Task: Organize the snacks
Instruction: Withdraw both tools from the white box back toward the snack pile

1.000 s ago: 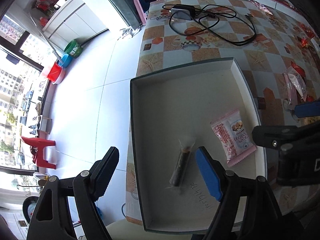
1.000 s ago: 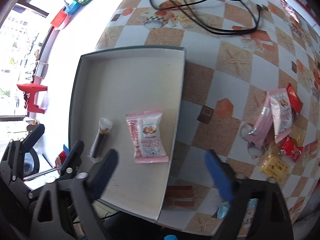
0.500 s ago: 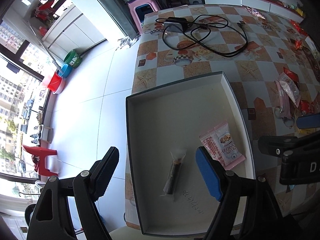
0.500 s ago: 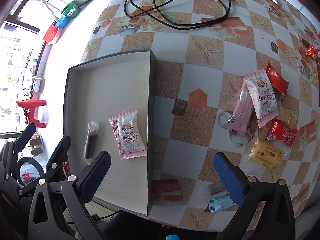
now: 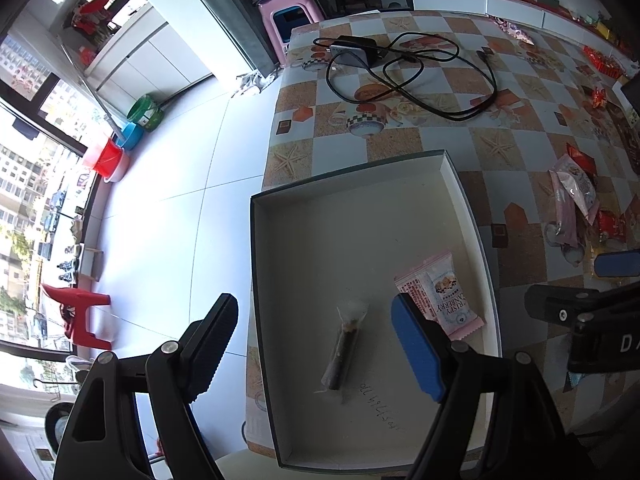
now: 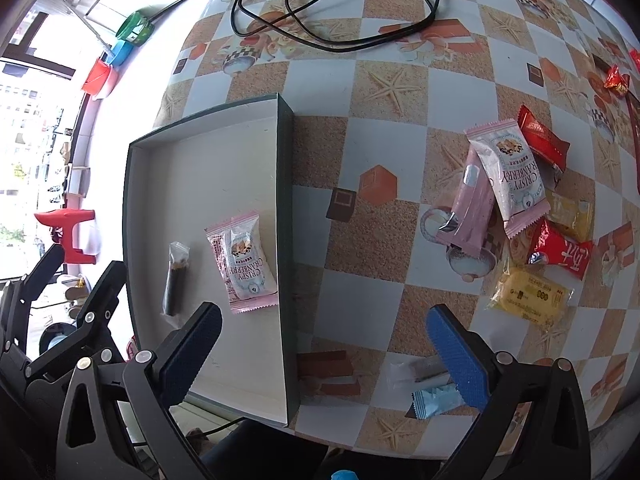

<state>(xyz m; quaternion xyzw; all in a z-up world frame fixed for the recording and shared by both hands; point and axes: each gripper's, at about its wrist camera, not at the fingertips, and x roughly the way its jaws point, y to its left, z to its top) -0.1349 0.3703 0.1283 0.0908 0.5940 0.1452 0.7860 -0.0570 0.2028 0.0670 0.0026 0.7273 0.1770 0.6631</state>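
A shallow white box (image 5: pixel 344 216) (image 6: pixel 208 148) with a dark rim lies on the patterned table. In it lie a dark stick snack in a clear wrapper (image 5: pixel 344 348) (image 6: pixel 174 280) and a pink cranberry crisp packet (image 5: pixel 440 300) (image 6: pixel 242 258). My left gripper (image 5: pixel 316 344) is open and empty above the box's near end. My right gripper (image 6: pixel 324 356) is open and empty above the box's right wall. A pile of loose snacks (image 6: pixel 520 200) (image 5: pixel 576 208) lies to the right: pink, red and yellow packets. A blue packet (image 6: pixel 436 398) and a clear-wrapped stick (image 6: pixel 420 368) lie near my right finger.
A black charger with coiled cable (image 5: pixel 400 68) (image 6: pixel 320 0) lies at the far side of the table. The table's left edge drops to a white tiled floor (image 5: pixel 160 200) with a red stool (image 5: pixel 80 316) and coloured buckets (image 5: pixel 120 148).
Both grippers have pulled back and risen away from the box. The right gripper has shifted right, bringing the snack pile into fuller view. The snacks in the box have not moved.
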